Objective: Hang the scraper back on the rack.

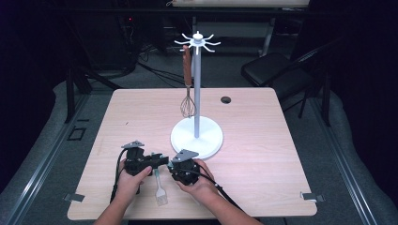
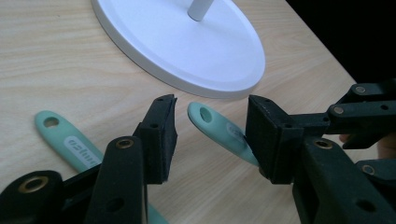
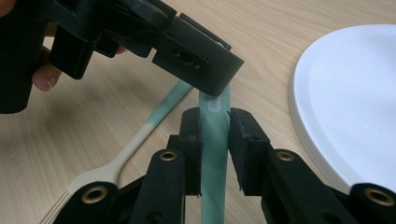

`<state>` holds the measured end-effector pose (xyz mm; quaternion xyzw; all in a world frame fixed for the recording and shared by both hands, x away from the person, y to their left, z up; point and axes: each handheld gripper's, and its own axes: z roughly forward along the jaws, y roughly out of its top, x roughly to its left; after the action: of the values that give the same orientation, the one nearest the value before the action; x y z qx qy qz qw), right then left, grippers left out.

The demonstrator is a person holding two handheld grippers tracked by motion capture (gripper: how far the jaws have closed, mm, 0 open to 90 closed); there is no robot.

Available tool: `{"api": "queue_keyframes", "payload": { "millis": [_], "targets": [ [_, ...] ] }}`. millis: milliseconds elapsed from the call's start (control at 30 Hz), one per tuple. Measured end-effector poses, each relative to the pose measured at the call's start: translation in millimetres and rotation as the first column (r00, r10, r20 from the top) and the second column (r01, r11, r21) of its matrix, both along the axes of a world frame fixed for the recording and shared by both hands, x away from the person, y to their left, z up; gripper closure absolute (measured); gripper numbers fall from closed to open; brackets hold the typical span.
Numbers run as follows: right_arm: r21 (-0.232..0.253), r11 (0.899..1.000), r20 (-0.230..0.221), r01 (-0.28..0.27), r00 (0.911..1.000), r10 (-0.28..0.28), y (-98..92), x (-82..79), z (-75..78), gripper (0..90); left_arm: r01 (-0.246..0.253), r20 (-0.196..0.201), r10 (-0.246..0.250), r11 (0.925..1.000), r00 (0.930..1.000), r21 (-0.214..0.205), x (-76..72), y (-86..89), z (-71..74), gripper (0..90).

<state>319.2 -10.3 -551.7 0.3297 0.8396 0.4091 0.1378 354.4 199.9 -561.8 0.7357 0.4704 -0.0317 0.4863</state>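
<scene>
My right gripper is shut on a mint-green utensil handle, which stands up between its pads. The handle's holed end reaches between the jaws of my left gripper, which stand open around it, the left pad well clear. In the high view both grippers meet near the table's front, the left gripper facing the right gripper. A second mint-handled utensil with a cream brush head lies flat on the table, with its handle beside my left gripper.
A white stand with hooks on top rises from a round base just behind the grippers. A whisk with a brown handle hangs from it. A dark grommet sits at the table's far edge, a chair beyond.
</scene>
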Motion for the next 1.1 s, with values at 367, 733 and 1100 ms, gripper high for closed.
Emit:
{"api": "queue_keyframes", "payload": {
  "millis": [367, 733, 1100],
  "targets": [
    [0.000, 1.000, -0.016, 0.012, 0.9998, -0.012, 0.0, 1.3, -3.5, 74.9, 0.013, -0.031, -0.013, 0.9999, 0.9994, 0.000, 1.6, -2.2, -4.0, 60.0],
    [-0.055, 0.998, -0.133, 0.023, 0.9907, -0.030, 0.2, 9.8, -17.3, 67.0, 0.004, -0.018, -0.003, 0.9999, 0.9998, 0.010, 1.8, -2.5, -3.9, 63.4],
    [-0.088, 0.996, -0.188, -0.002, 0.9821, -0.015, -4.1, 4.7, -16.0, 77.1, 0.012, -0.003, -0.012, 0.9993, 0.9999, 0.035, -0.3, -5.9, -2.6, 65.1]
  ]
}}
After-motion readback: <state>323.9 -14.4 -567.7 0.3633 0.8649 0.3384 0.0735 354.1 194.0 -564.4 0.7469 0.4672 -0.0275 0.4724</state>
